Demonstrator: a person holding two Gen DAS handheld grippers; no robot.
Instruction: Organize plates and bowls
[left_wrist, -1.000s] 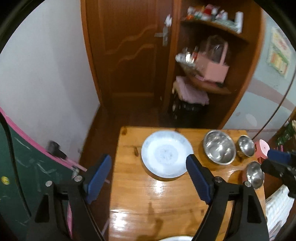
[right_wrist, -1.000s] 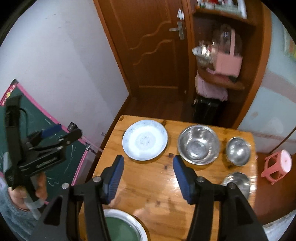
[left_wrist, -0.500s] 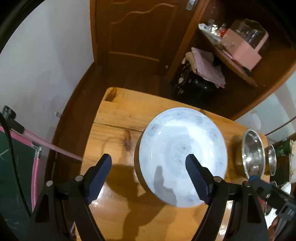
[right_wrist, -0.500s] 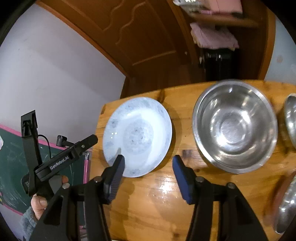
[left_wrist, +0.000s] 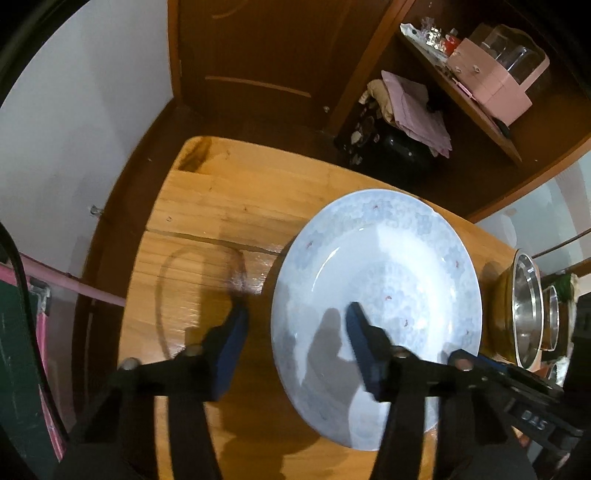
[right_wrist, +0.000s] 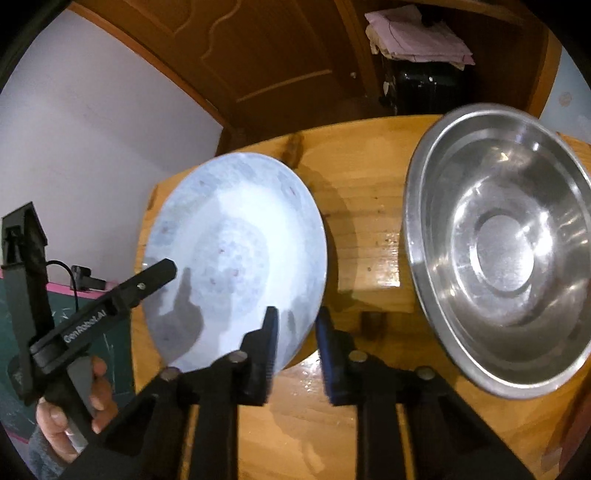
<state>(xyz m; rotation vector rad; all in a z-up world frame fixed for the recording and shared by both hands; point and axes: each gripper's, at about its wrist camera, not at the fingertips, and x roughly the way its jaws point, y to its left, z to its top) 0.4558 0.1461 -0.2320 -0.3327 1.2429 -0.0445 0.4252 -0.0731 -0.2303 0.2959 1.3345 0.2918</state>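
**Me:** Closing both grippers now. The left gripper (left_wrist: 295, 325) has one finger over the plate (left_wrist: 376, 295) and one out on the bare table (left_wrist: 207, 206), so the plate's edge sits between them. Its jaws are coming together, but I don't think the pads press on the plate yet.

**Helper:** And the other one?

**Me:** The right gripper (right_wrist: 295, 325) is at the bottom middle of its picture. Its jaws are closing too, and the gap is small. The plate's near edge (right_wrist: 295, 332) pokes in between the two blue pads. I can't be sure they pinch it yet.

**Helper:** Why two grippers on one plate?

**Me:** I think it's because the plate is wide and flat. It lies right on the wood, so one grip on a thin edge could slip or tip it. Two grips on two sides should keep it level.

**Helper:** Where does it go?

**Me:** Not sure yet. The big metal bowl (right_wrist: 498, 251) sits just beside the plate, on the right of the right picture. More bowls (left_wrist: 532, 314) are at the right edge of the left picture. The plate needs lifting first.
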